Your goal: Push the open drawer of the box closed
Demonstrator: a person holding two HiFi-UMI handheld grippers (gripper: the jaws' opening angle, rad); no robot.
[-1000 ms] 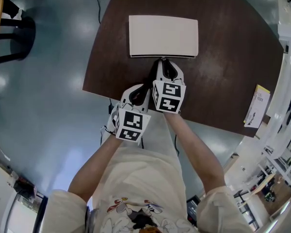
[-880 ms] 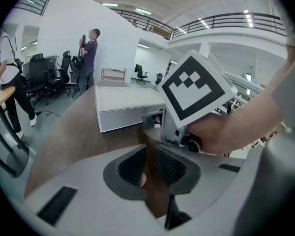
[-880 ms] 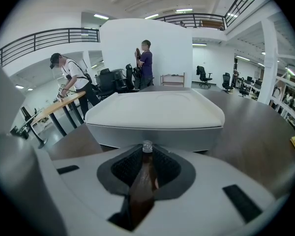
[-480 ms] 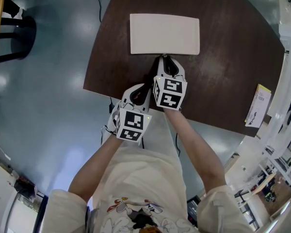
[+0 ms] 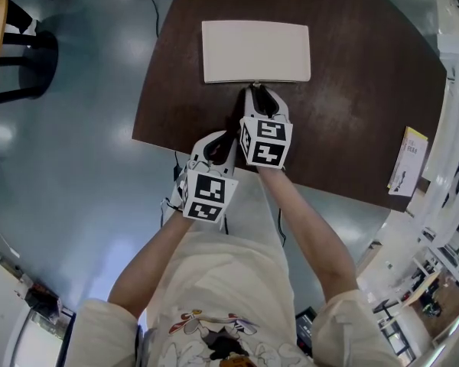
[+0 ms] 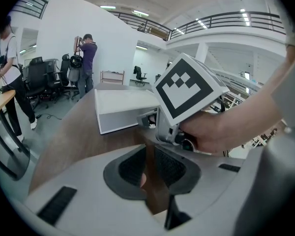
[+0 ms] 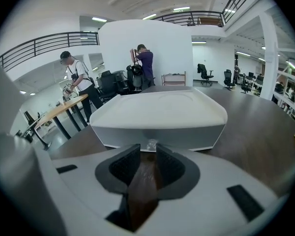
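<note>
Sitting flush now, with no dark lip showing any more along the near side as it was a second ago: so lying the drawer of the flat cream-white rectangular box [image 5: 256, 50], and also lying slightly farther up and to the left on the dark brown wooden table [image 5: 352, 113] than before. Following this small shift with the right gripper [image 5: 255, 89], reaching forward over the table and ending right at the middle of the near face of the box. Having just been spreading the right jaws: now standing a little apart, pinching nothing, with only brown table showing between the pads. Framing the small clear knob [image 7: 151, 144] on the pale grey drawer front [image 7: 187, 134] just ahead of the tips, not pressing on it. Filling most of the right gripper view with the box, standing straight and square to the jaws. Holding the left gripper [image 5: 220, 140] back near the table's front edge, well apart from the box, behind and to the left of the right one. Keeping the left jaws only narrowly parted, with nothing between them except a strip of table. Lying far off at the table's right edge, a yellow and white leaflet [image 5: 403, 161].
</note>
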